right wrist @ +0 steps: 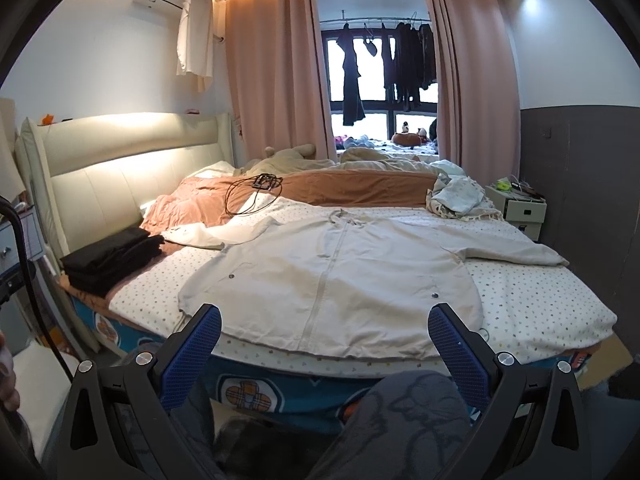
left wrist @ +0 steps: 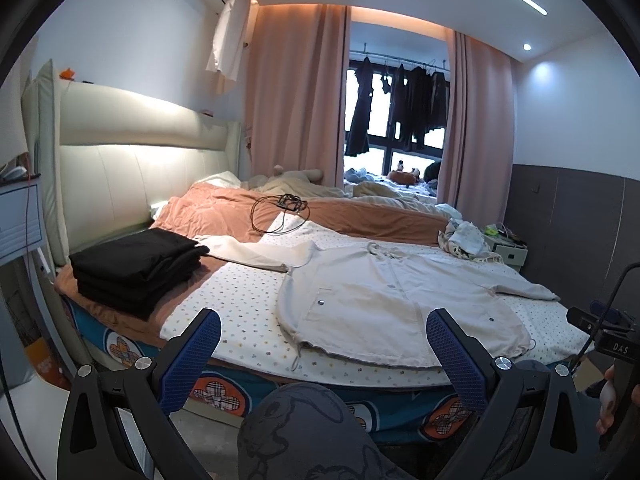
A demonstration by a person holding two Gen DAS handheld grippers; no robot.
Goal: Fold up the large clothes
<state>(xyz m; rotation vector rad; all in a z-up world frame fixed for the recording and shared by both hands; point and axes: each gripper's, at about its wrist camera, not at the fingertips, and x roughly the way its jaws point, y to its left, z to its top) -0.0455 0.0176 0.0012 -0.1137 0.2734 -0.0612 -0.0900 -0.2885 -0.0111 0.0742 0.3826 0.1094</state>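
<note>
A large cream jacket (left wrist: 384, 296) (right wrist: 332, 276) lies flat on the dotted bedsheet (left wrist: 240, 304), front up, zipped, both sleeves spread sideways and its hem toward me. My left gripper (left wrist: 323, 334) is open, held short of the bed's near edge and in front of the hem's left part. Facing the middle of the hem, my right gripper (right wrist: 325, 328) is open too, also short of the bed. Neither touches the cloth. A stack of folded black clothes (left wrist: 136, 268) (right wrist: 112, 260) rests at the bed's left edge.
The person's knee in grey printed trousers (left wrist: 304, 432) (right wrist: 404, 420) is below both grippers. An orange quilt (left wrist: 224, 208) with a black cable (left wrist: 280, 210) lies beyond the jacket, crumpled light cloth (right wrist: 456, 196) at the far right. A nightstand (right wrist: 520, 204) stands right of the bed.
</note>
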